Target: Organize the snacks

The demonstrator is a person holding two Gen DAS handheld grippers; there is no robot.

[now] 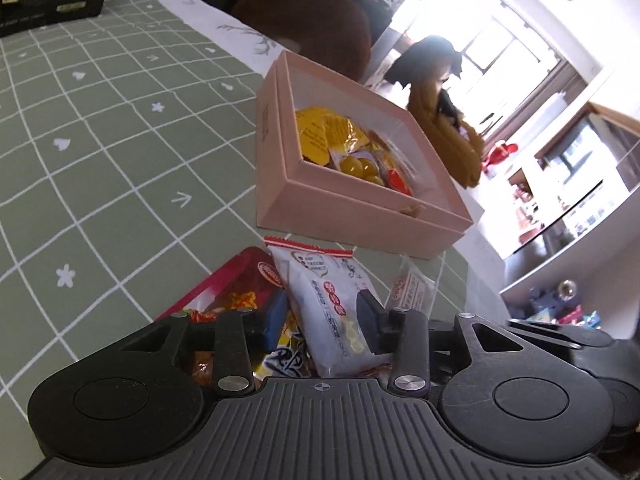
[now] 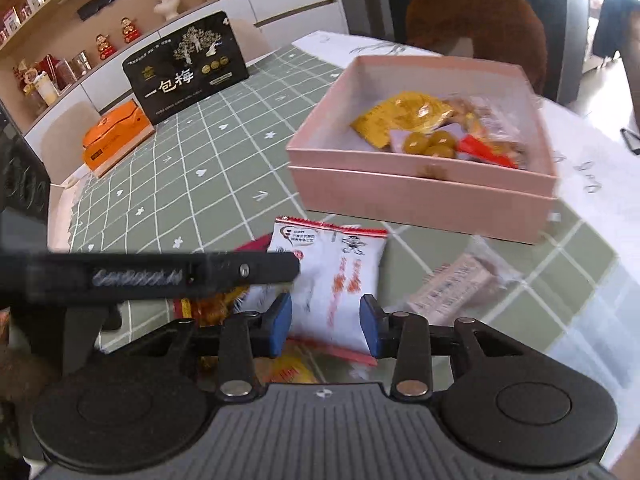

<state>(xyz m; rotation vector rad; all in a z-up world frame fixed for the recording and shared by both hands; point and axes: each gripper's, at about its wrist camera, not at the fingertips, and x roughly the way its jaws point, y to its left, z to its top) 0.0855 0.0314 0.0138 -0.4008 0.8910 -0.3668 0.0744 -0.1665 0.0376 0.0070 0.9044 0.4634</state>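
Right tongs pinch white packet; left tongs straddle it, grip unclear; orange box only in right view

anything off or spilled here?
No spill. Loose packets outside the pink box: a white packet between the right gripper pads, overlapping a red packet, plus a clear-wrapped bar beside it.

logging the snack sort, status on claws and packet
right claw shut on white packet. left claw astride same packet, grip unclear. pink box just beyond, red packet partly underneath.
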